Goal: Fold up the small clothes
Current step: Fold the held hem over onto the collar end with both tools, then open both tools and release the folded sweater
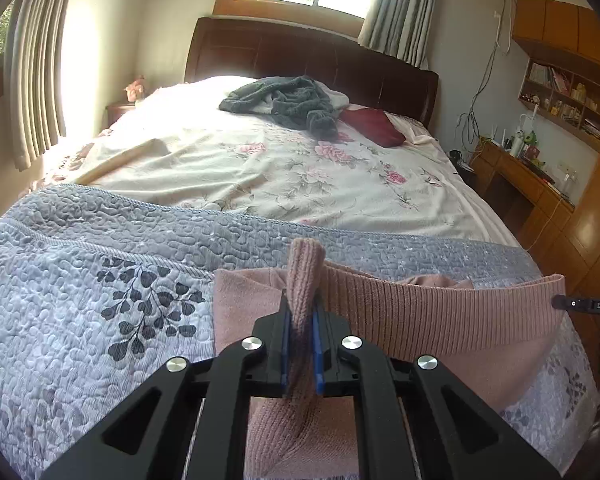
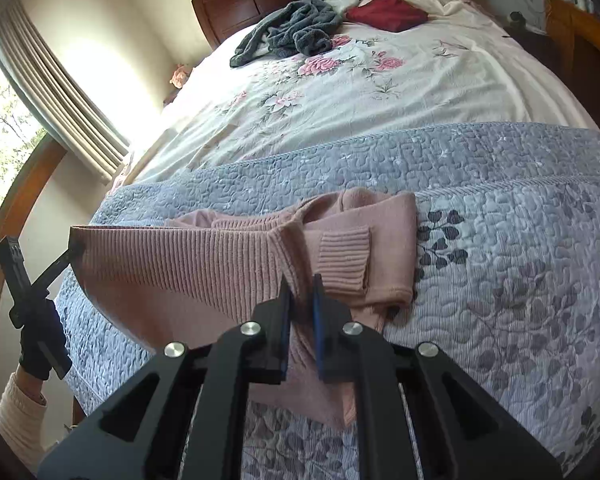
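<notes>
The scene is a bedroom; the work surface is the foot of a bed, covered by a grey-lilac quilted bedspread (image 2: 500,208) with a leaf print, and a floral sheet (image 1: 300,168) beyond it toward the dark headboard. A grey garment (image 1: 288,102) and a dark red one (image 1: 374,126) lie well apart from the work, near the pillows.

The task item, a pink knitted sweater (image 2: 188,264), lies on the bedspread at the near edge. Its ribbed hem band forms the long axis, running crosswise between the two tools.

The left gripper (image 1: 300,320) is closed on a bunch of the pink knit, which stands up in a roll between the blue pads. The right gripper (image 2: 302,300) sits with its jaws nearly together and ribbed knit between them; it appears to be pinching the hem at the opposite end, though the contact is partly hidden. In the right wrist view the left tool is held by a gloved hand (image 2: 40,340) at the far left corner of the hem.

Judgement: each gripper holds one end of the hem, with the body and a folded-in cuff (image 2: 344,258) lying ahead of them toward the headboard. The coming fold would therefore travel forward, away from the person, with both ends kept level.
</notes>
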